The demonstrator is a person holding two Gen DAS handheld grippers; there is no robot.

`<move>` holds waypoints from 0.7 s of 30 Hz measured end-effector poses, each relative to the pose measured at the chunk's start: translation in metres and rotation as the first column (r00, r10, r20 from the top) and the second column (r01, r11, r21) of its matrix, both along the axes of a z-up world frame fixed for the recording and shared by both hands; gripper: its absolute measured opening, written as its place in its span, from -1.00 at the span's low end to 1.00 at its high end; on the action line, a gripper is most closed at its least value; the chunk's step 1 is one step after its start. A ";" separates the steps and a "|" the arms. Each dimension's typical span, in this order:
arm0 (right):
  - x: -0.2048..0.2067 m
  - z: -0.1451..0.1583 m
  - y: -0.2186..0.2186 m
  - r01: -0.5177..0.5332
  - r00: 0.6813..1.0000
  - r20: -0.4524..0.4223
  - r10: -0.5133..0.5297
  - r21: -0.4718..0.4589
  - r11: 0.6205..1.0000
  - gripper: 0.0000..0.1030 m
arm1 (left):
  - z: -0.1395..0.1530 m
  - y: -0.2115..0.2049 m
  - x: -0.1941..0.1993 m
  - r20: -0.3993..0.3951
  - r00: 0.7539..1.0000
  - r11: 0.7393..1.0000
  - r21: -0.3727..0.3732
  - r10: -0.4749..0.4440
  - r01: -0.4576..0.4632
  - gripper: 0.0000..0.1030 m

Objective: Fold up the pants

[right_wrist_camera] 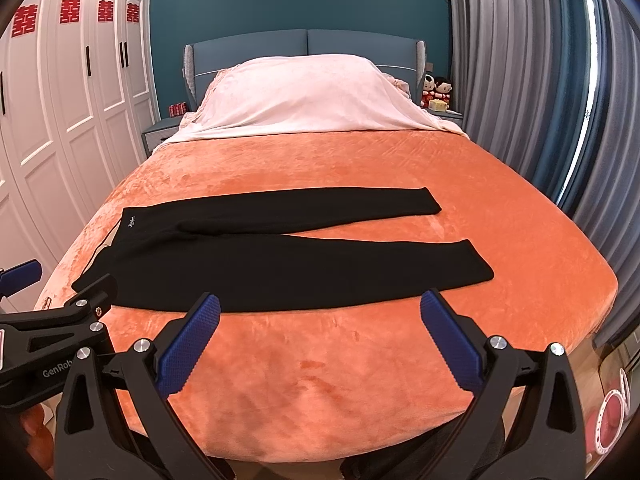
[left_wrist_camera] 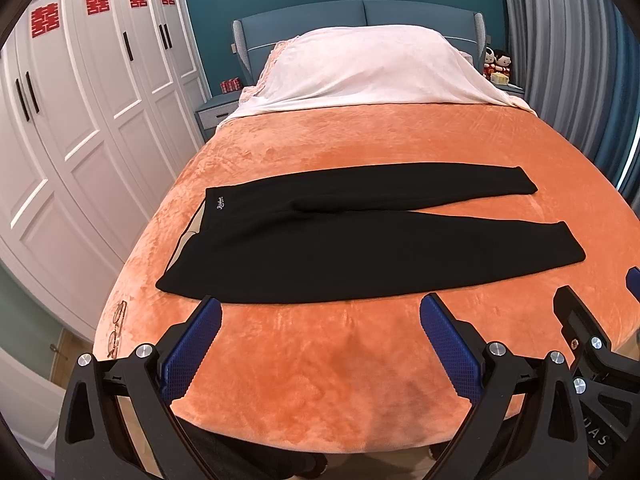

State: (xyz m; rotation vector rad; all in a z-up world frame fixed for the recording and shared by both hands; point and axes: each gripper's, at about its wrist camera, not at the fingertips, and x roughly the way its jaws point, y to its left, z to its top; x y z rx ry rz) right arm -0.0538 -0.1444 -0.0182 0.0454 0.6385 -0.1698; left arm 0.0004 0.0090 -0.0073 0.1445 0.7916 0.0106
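Black pants lie flat across the orange bed cover, waistband at the left, both legs stretched to the right and slightly apart. They also show in the right wrist view. My left gripper is open and empty, hovering just in front of the pants' near edge. My right gripper is open and empty, also just in front of the near leg. Each gripper shows at the edge of the other's view.
A white blanket covers the head of the bed. A pair of glasses lies on the bed's left front edge. White wardrobes stand at the left, grey curtains at the right.
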 end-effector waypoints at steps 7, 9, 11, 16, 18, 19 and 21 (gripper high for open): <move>0.000 0.000 0.000 0.000 1.000 0.000 0.000 0.001 1.000 0.91 | 0.000 0.000 0.000 0.000 1.000 1.000 0.000 0.000 0.000 0.90; 0.000 0.000 0.000 0.000 1.000 -0.001 0.000 0.001 1.000 0.91 | 0.000 0.000 0.000 0.000 1.000 1.000 0.000 -0.001 0.001 0.90; 0.000 -0.001 0.001 0.000 1.000 -0.001 0.000 0.001 1.000 0.91 | 0.000 0.000 0.000 0.000 1.000 1.000 0.000 0.000 0.000 0.90; 0.000 -0.001 0.001 0.000 1.000 -0.002 0.000 0.001 1.000 0.91 | -0.001 -0.001 0.000 0.000 1.000 1.000 0.001 0.000 0.000 0.90; 0.000 -0.001 0.002 -0.002 1.000 -0.003 0.002 0.000 1.000 0.91 | 0.000 -0.001 0.000 0.000 1.000 1.000 -0.001 -0.001 0.001 0.90; 0.000 -0.002 0.003 -0.002 1.000 -0.004 0.002 0.000 1.000 0.91 | -0.001 -0.001 0.000 0.000 1.000 1.000 0.002 0.000 0.000 0.90; -0.001 -0.004 0.004 -0.002 1.000 -0.004 0.002 0.000 1.000 0.91 | -0.002 0.000 0.000 0.002 1.000 1.000 0.003 0.000 0.000 0.90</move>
